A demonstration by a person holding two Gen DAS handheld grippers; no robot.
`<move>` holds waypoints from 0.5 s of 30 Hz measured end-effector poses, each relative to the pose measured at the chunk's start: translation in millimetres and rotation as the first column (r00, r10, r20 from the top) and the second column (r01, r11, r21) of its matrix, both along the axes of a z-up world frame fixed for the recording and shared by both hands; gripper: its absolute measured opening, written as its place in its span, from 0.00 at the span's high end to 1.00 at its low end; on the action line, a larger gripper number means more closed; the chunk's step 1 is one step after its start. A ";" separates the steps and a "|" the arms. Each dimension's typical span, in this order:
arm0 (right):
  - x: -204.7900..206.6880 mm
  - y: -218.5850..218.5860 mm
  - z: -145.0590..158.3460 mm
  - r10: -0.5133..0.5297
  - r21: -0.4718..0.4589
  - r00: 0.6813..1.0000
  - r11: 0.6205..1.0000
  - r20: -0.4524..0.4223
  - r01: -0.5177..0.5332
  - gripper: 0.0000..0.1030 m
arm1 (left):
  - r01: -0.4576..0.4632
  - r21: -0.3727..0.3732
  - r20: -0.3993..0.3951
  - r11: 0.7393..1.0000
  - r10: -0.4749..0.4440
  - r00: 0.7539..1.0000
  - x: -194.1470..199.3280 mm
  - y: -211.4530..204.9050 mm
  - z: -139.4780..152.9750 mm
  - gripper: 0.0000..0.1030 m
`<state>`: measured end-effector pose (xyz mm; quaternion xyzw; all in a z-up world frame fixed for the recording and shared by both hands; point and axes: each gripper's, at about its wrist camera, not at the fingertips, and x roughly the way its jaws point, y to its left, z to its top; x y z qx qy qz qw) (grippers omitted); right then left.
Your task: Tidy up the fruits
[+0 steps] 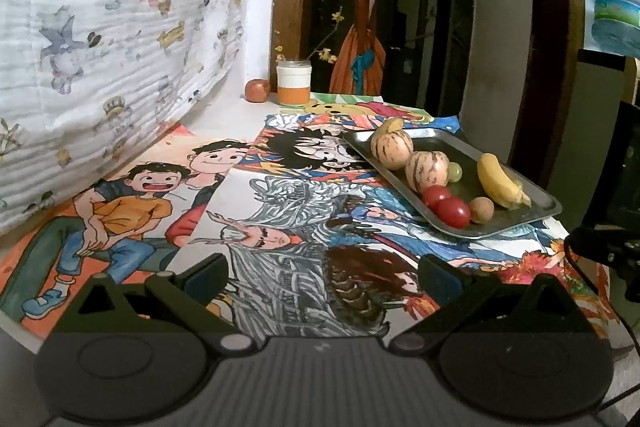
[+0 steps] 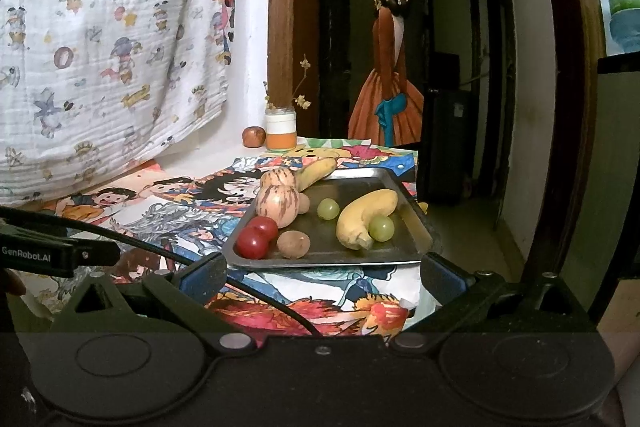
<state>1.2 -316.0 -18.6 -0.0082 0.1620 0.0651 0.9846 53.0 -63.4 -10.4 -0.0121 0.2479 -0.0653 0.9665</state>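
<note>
Lettering "GenRobot.AI" is showing on my left tongs; I am holding both left and right tongs wide open, empty, near the tray.

1. My right gripper hangs wide open, holding nothing, just short of the near edge of the metal tray.
2. On the tray I see two red tomatoes at the near left, a brown round fruit beside them, two striped melons behind, a banana and two green grapes.
3. A second banana lies across the far rim.
4. An orange-and-white jar stands far left.
</note>
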 end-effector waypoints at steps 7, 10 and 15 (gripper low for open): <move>-3.5 0.1 -4.0 0.000 -0.001 1.000 1.000 0.022 0.000 0.00 | 0.003 0.006 0.033 1.000 -0.003 0.999 -3.3 -1.6 0.4 0.00; -4.8 0.2 -4.6 0.003 0.003 0.999 1.000 0.032 -0.003 0.00 | 0.008 -0.001 0.036 1.000 -0.008 0.999 -3.6 -1.0 0.4 0.00; -5.5 0.9 -5.4 0.003 0.003 0.999 1.000 0.047 -0.003 0.00 | 0.017 -0.007 0.048 1.000 -0.017 0.999 -4.8 -0.9 0.4 0.00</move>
